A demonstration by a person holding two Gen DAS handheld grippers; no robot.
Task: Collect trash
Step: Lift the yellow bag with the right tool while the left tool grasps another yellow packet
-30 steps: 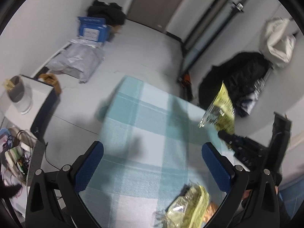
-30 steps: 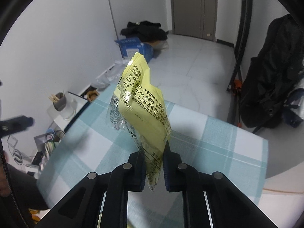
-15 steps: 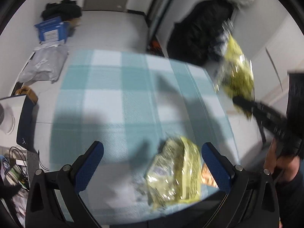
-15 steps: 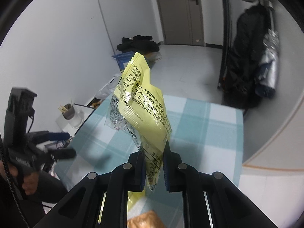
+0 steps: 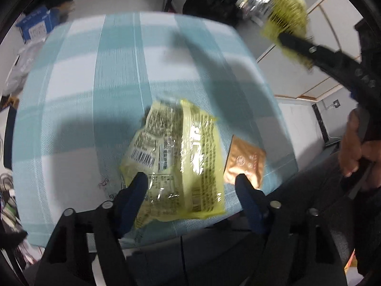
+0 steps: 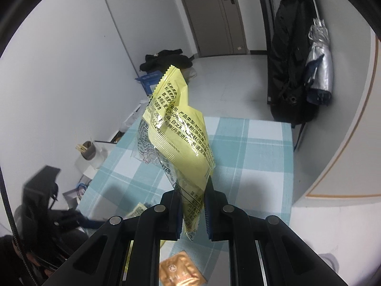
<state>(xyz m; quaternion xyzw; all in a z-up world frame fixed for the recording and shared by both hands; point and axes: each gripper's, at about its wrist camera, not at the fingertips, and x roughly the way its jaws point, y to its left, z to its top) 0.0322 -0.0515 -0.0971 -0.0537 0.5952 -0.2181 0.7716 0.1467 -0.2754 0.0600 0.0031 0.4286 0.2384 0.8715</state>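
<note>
My right gripper [image 6: 192, 211] is shut on a crumpled yellow snack wrapper [image 6: 177, 128] and holds it upright above the teal checked tablecloth [image 6: 257, 147]; the gripper and wrapper also show blurred at the upper right of the left wrist view [image 5: 283, 12]. My left gripper [image 5: 190, 186] is open, its blue-padded fingers either side of the near end of a second yellow wrapper [image 5: 176, 157] lying flat on the cloth [image 5: 100, 76]. A small brown foil packet [image 5: 245, 162] lies just to its right near the table's front edge, also in the right wrist view [image 6: 181, 271].
A white side stand with a cup of sticks [image 6: 89, 152] sits left of the table. A blue box [image 5: 35, 27] and dark clothes [image 6: 166, 59] lie on the floor beyond. A black coat and a silver umbrella [image 6: 319, 64] hang at the right wall.
My left gripper has swung down and in over the flat yellow wrapper, and its fingers have narrowed around it. My right gripper has lifted its wrapper higher and to the right.
</note>
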